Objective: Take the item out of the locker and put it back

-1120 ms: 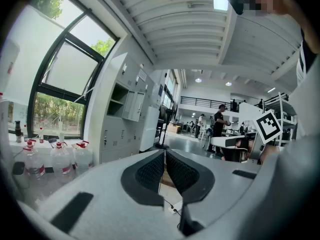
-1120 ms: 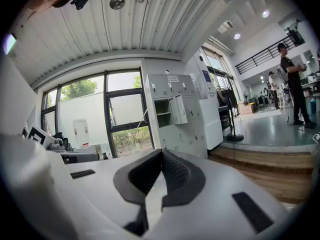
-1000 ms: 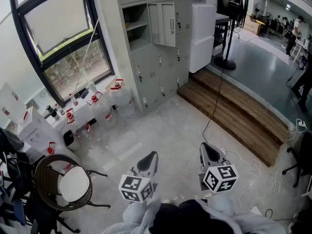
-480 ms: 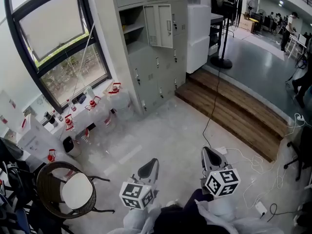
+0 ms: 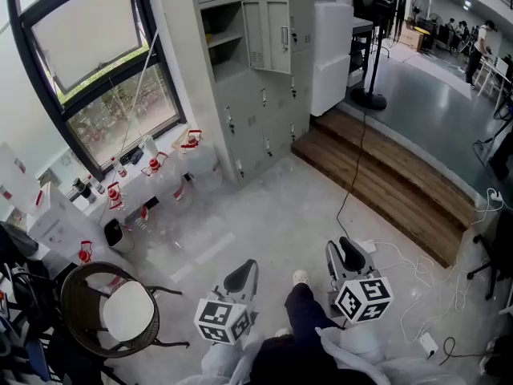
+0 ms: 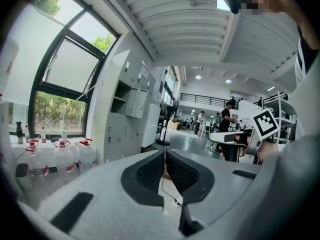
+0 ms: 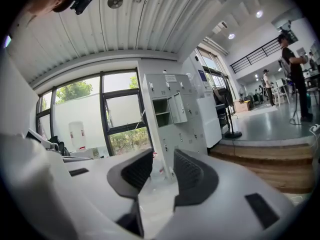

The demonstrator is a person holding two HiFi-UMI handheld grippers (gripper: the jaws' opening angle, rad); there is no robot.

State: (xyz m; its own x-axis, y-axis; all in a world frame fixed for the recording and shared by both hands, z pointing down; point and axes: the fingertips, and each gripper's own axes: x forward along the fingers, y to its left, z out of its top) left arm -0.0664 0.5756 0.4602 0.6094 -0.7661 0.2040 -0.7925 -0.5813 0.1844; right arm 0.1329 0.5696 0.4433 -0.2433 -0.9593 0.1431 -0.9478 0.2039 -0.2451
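Head view has the left gripper [image 5: 247, 265] and the right gripper [image 5: 346, 249] side by side low over the grey floor [image 5: 264, 207], well apart from the locker bank [image 5: 256, 103] beside the window [image 5: 96, 62]. 1 compartment [image 5: 224, 42] stands open, its door [image 5: 268, 34] swung aside; whatever lies inside is too small to make out. Left gripper view shows its jaws pressed together, empty. Right gripper view shows its jaws a little apart, having just been opening, with nothing between them. Water jugs [image 5: 192, 147] stand under the window.
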